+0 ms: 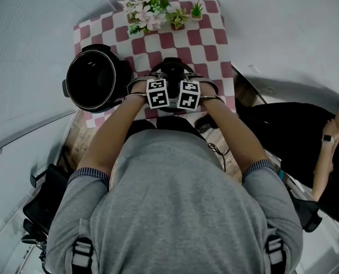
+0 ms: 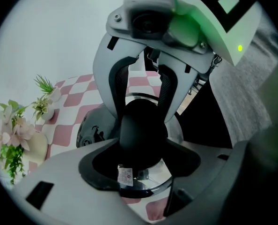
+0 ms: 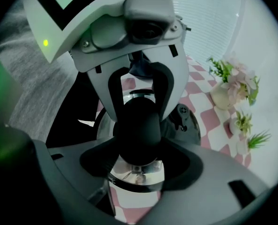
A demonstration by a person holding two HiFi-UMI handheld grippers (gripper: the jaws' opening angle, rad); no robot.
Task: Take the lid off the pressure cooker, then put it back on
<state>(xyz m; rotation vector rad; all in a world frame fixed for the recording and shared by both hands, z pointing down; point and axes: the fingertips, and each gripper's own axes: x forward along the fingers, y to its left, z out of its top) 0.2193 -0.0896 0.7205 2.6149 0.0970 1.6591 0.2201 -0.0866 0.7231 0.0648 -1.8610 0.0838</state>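
The pressure cooker's steel lid (image 1: 173, 67) lies on the checked tablecloth, right of the open black pot (image 1: 92, 80). Its black knob (image 2: 142, 128) (image 3: 138, 125) stands upright in the middle. Both grippers point steeply down at it from opposite sides, their marker cubes side by side. My left gripper (image 1: 167, 76) (image 2: 141, 146) has its jaws either side of the knob, with dark gaps at the pads. My right gripper (image 1: 181, 76) (image 3: 138, 149) straddles the same knob, and likewise shows gaps. Shiny lid metal (image 2: 143, 181) (image 3: 138, 175) shows below the knob.
Small potted flowers and plants (image 1: 152, 13) line the far edge of the red-and-white tablecloth (image 1: 210, 45). The table's right edge drops off near my right arm. A seated person in black (image 1: 323, 147) is at the right; a dark bag (image 1: 44, 207) sits low left.
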